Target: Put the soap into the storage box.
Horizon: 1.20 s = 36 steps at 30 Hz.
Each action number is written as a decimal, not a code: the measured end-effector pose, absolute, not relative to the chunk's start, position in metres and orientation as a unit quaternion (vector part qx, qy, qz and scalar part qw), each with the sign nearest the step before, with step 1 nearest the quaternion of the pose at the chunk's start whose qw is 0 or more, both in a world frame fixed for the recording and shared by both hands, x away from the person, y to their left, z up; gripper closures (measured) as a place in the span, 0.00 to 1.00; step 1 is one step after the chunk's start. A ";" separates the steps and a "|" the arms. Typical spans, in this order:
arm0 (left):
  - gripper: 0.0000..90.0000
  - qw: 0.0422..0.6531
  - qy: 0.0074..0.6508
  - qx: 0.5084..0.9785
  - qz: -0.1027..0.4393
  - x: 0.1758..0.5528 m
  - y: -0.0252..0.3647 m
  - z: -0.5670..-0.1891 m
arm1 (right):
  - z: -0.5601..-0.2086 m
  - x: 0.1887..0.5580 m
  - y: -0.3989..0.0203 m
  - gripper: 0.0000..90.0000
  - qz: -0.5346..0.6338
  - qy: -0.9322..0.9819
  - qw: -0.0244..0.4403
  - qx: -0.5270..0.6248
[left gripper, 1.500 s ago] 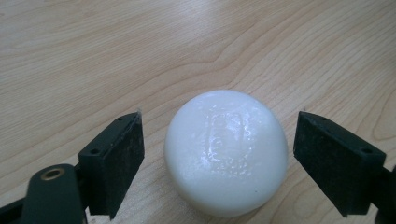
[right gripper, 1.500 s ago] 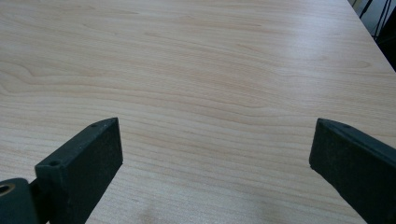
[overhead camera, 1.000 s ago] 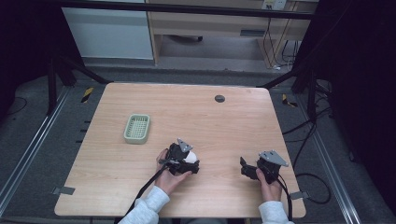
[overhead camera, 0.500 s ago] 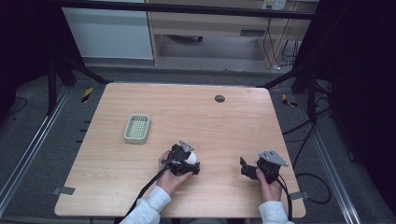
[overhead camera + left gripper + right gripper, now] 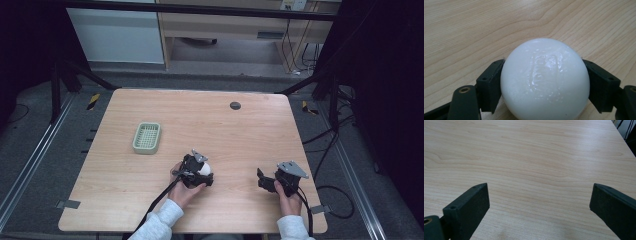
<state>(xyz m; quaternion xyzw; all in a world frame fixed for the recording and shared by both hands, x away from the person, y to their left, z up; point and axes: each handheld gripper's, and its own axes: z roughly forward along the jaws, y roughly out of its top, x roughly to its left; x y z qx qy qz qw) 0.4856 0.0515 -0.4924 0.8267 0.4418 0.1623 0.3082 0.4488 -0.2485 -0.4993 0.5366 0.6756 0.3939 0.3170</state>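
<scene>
Writing: raised rectangular stamp on the ball (image 5: 545, 80), marks too blurred to read.
Change: left gripper (image 5: 202, 172) and ball have crept slightly toward 6 o'clock since a second ago; right gripper (image 5: 264, 181), basket and dark disc unmoved.
Ball: white, glossy, clamped between the left gripper's two black jaws, one jaw touching it at 9 o'clock and the other at 3 o'clock in the left gripper view; its far half bulges past the jaw tips.
Ball place: low over the table (image 5: 240, 135), at about 6 o'clock from the table's centre.
Right gripper: jaws wide apart, bare wood between them; at about 4 o'clock on the table.
Basket (image 5: 147, 138): pale green, slotted, at 9 o'clock, well apart from both grippers.
Disc (image 5: 235, 105): dark, near the far edge at 12 o'clock.
</scene>
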 end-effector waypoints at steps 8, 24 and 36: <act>0.27 0.305 0.442 0.828 0.162 0.485 0.051 -0.492 | -0.499 0.449 -0.249 0.03 0.393 0.675 0.317 0.537; 0.27 0.302 0.442 0.829 0.163 0.486 0.050 -0.494 | -0.499 0.449 -0.249 0.03 0.394 0.675 0.317 0.537; 0.27 0.293 0.435 0.835 0.165 0.485 0.050 -0.492 | -0.499 0.449 -0.249 0.03 0.394 0.675 0.317 0.537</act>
